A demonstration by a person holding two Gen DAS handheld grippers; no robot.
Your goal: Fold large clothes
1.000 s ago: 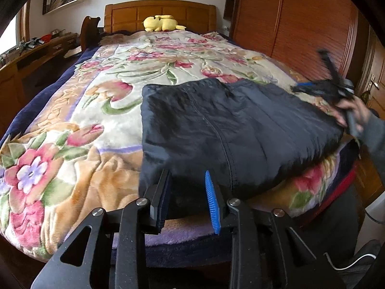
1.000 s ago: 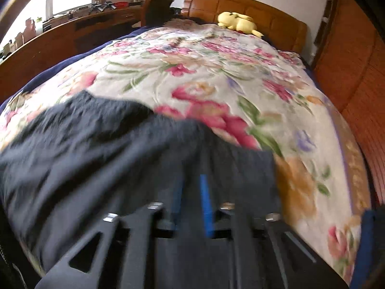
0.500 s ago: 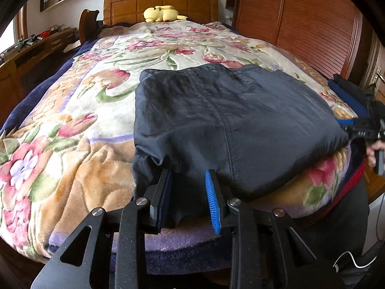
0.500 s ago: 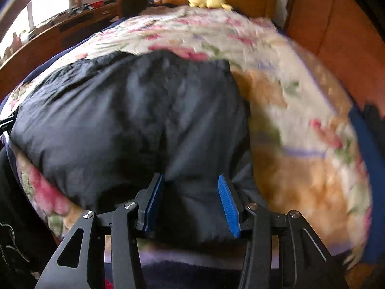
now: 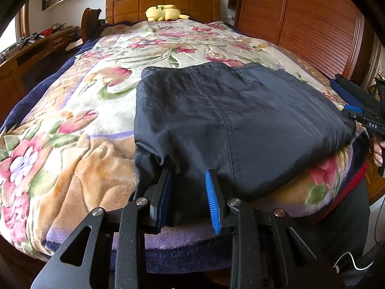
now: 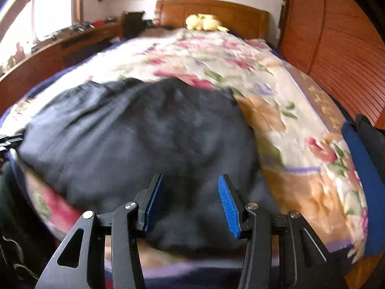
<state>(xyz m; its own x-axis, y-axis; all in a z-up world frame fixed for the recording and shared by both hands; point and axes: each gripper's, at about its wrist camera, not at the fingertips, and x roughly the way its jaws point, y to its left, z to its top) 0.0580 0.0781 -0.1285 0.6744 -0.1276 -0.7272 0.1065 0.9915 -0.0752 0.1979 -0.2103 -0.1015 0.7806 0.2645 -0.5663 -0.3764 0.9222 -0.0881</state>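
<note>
One dark garment (image 5: 228, 110) lies on the bed (image 5: 79, 130), near the foot edge and toward the right corner. It is navy, almost black, and folded into a wide flat shape. A stitched seam runs down its middle. Its near edge droops over the foot of the bed. The cloth looks smooth with a few soft wrinkles.

There are two claws. The left claw (image 5: 189, 197) sits at the near left corner of the garment. Its two blue pads are partly apart, and a bit of the dark cloth hangs between them. I cannot tell if the pads press on it. The right claw (image 6: 190, 200) is at the near edge of the garment too, by its right corner. Its pads stand wider apart and hold nothing; the cloth lies just past them. That view is blurry.

One yellow plush toy (image 5: 164, 13) rests by the headboard. One blue and black folded pile (image 6: 361, 168) sits at the right edge.
</note>
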